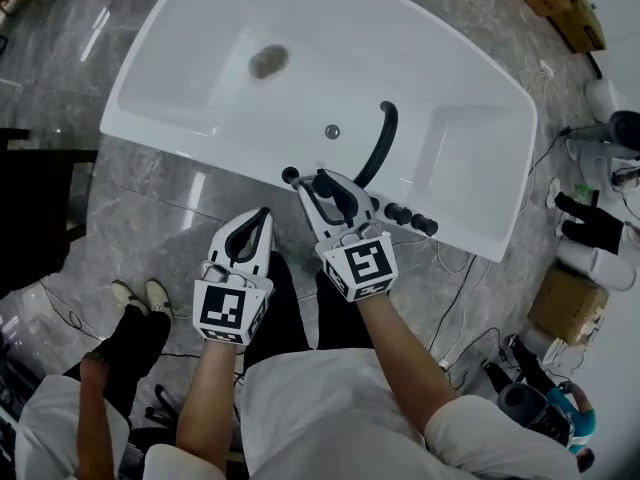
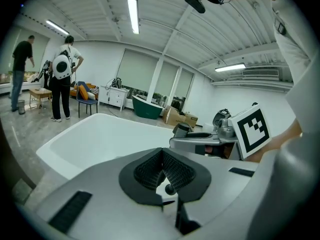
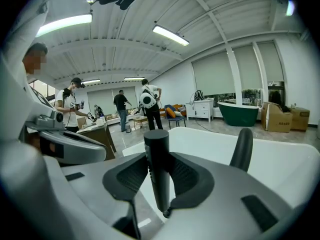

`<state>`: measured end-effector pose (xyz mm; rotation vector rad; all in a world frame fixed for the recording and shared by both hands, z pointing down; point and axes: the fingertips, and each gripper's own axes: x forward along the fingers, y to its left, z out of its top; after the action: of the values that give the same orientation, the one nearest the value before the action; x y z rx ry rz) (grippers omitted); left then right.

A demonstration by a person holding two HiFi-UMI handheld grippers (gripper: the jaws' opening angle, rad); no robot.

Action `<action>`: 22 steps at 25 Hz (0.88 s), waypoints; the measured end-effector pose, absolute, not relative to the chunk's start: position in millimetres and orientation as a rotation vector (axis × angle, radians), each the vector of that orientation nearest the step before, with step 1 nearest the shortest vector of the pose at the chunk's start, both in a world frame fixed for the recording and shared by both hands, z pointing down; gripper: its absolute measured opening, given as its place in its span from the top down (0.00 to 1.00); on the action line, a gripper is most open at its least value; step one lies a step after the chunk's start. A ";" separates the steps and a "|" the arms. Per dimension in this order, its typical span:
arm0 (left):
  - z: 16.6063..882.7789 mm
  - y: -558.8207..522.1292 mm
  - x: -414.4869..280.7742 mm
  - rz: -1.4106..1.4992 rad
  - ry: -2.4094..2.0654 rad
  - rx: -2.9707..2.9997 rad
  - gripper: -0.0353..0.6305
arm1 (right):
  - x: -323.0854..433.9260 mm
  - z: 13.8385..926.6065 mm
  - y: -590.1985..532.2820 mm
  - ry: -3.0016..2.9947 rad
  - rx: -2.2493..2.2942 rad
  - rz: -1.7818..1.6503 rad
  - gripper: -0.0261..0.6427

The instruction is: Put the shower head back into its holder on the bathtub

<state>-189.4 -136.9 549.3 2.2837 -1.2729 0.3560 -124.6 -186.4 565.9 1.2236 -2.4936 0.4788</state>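
Observation:
The white bathtub [image 1: 170,118] lies across the grey floor, with a curved black spout [image 1: 383,138] and black knobs [image 1: 410,218] on its near rim. My right gripper [image 1: 320,186] hovers over that rim just left of the knobs, shut on the black cylindrical shower head [image 1: 290,176]. In the right gripper view the shower head [image 3: 157,164] stands upright between the pads of the right gripper [image 3: 159,176], with the spout [image 3: 242,149] behind it. My left gripper [image 1: 264,216] hangs beside the tub's near edge, shut and empty; its pads [image 2: 150,171] meet. The holder is hidden.
A person's legs and shoes [image 1: 140,298] are on the floor at lower left. Cables, cardboard boxes [image 1: 565,303] and equipment crowd the floor to the right of the tub. The drain [image 1: 267,62] sits in the tub's basin. People [image 2: 62,76] stand far off.

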 end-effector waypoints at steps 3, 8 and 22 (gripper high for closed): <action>558.1 -140.9 -191.4 0.348 -1.264 2.282 0.93 | -124.2 580.4 -187.4 -2.457 1.281 0.507 0.75; 572.1 -146.0 -192.4 0.351 -1.260 2.276 0.93 | -123.0 600.1 -185.9 -2.405 1.343 0.521 0.75; 614.0 -149.5 -200.3 0.377 -1.212 2.266 0.93 | -110.5 647.3 -185.4 -2.289 1.470 0.580 0.75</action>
<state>-200.3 -149.5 614.0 2.2656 -1.2124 0.3766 -110.5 -185.4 647.3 1.4703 -2.2891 0.5799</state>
